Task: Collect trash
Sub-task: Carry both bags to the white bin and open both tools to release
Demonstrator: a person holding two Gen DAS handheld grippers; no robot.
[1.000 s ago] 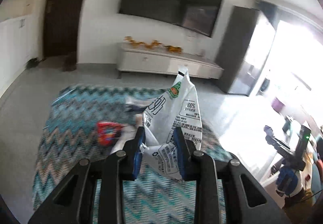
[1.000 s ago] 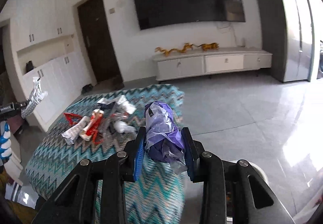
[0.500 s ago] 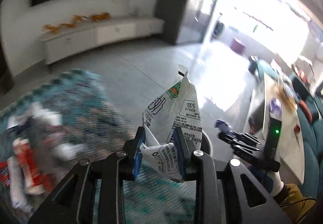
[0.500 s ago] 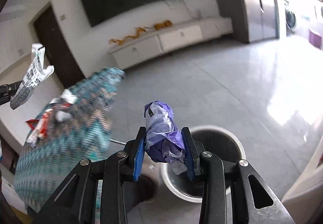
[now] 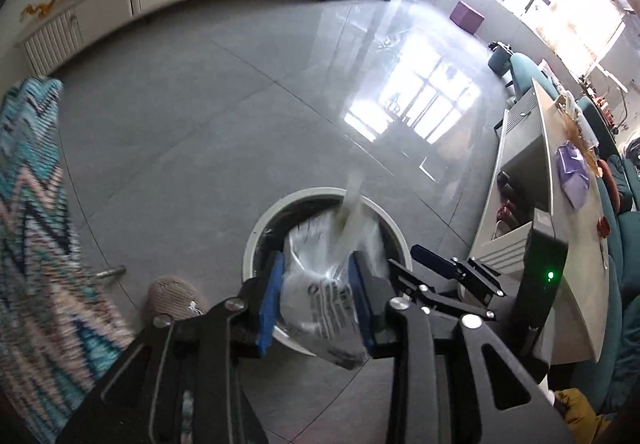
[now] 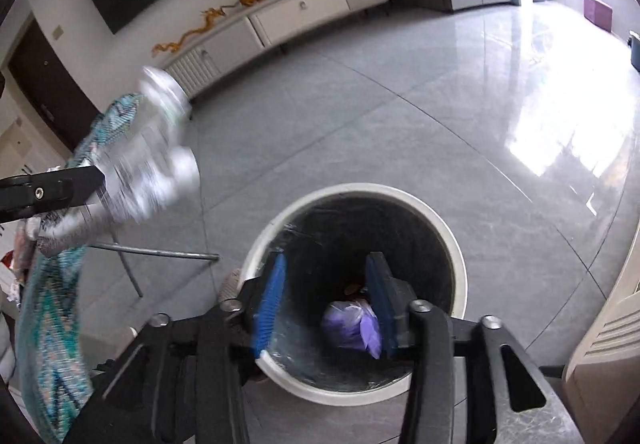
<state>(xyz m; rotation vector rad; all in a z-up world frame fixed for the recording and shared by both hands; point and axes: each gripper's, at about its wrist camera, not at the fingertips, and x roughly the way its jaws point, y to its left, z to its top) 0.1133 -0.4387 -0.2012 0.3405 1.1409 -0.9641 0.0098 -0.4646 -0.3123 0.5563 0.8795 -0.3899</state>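
Glossy grey tile floor [image 6: 400, 116]; left fingers [image 5: 316, 296] pinching crinkled white wrapper [image 5: 320, 296], right fingers [image 6: 326, 300] spread, empty.

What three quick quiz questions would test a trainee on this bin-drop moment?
1. True or false: the right hand-held gripper is shut on the purple wrapper.
2. Which item sits between the left hand-held gripper's fingers? A) white printed bag B) red packet C) purple wrapper
3. Fill in: the purple wrapper lies inside the ____.

Key:
1. False: its jaws stand open above the trash bin, with the wrapper down at the bottom.
2. A, the white printed bag.
3. Trash bin.
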